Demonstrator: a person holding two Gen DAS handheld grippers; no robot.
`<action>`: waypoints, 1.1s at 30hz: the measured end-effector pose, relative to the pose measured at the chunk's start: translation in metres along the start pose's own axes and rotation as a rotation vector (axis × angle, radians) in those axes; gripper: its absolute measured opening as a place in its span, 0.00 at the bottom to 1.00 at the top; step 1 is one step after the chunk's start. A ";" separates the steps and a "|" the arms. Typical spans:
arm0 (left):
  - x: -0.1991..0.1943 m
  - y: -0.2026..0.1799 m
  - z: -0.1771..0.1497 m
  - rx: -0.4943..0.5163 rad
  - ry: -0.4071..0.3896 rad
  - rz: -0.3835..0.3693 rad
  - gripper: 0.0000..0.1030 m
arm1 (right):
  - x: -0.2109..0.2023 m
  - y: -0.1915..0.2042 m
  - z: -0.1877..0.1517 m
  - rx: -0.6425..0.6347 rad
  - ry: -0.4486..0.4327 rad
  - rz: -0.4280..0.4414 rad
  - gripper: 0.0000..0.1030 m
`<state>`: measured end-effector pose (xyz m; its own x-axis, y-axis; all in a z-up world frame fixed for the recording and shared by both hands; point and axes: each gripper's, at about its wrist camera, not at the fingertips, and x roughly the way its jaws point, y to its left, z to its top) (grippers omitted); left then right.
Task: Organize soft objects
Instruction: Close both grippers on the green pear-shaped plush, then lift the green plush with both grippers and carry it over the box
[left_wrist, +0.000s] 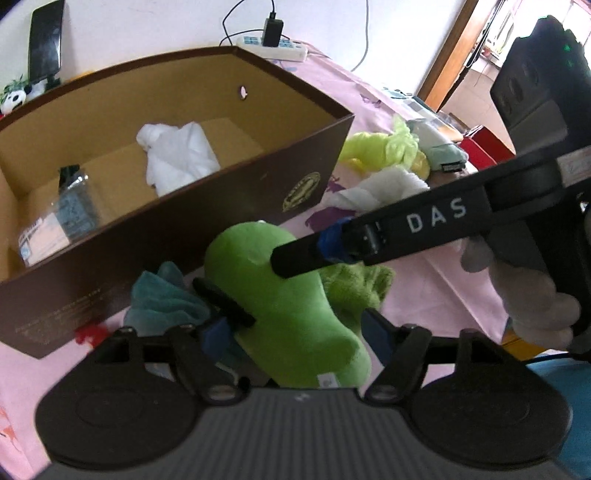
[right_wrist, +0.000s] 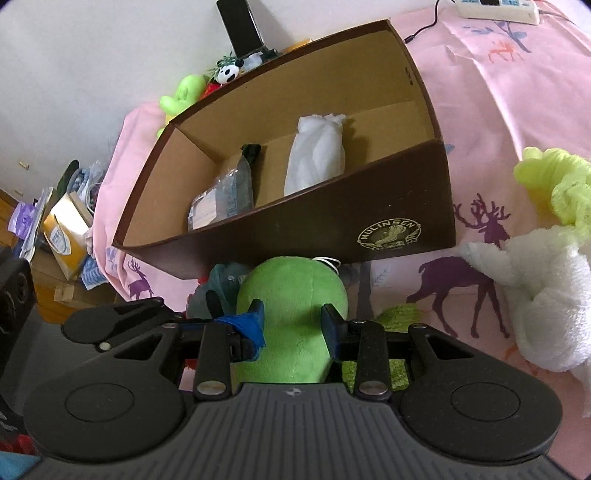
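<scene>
Both the left gripper (left_wrist: 295, 328) and right gripper (right_wrist: 293, 325) clamp the green plush (right_wrist: 295, 295), hiding its sides.

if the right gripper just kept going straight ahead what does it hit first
The right gripper already straddles the green plush toy, so it would push into that first; just beyond stands the brown box front wall.

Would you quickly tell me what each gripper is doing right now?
Left gripper: jaws apart around the green plush toy; grip cannot be told.
Right gripper: closed on the same green plush toy, pads pressing both sides.
</scene>
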<state>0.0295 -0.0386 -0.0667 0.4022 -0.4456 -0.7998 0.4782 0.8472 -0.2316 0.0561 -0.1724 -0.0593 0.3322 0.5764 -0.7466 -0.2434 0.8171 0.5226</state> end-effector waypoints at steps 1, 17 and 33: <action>0.001 0.001 0.001 0.000 0.000 0.003 0.74 | 0.001 0.000 0.001 0.002 0.002 0.002 0.19; 0.016 0.008 0.001 -0.012 0.016 0.021 0.65 | 0.006 -0.007 0.007 0.054 0.060 0.027 0.22; -0.050 -0.021 0.004 0.140 -0.128 0.018 0.60 | -0.057 0.012 0.005 -0.019 -0.036 0.150 0.22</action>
<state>0.0024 -0.0354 -0.0191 0.5037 -0.4716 -0.7237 0.5706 0.8107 -0.1311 0.0388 -0.1953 -0.0087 0.3237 0.6922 -0.6451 -0.3095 0.7217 0.6192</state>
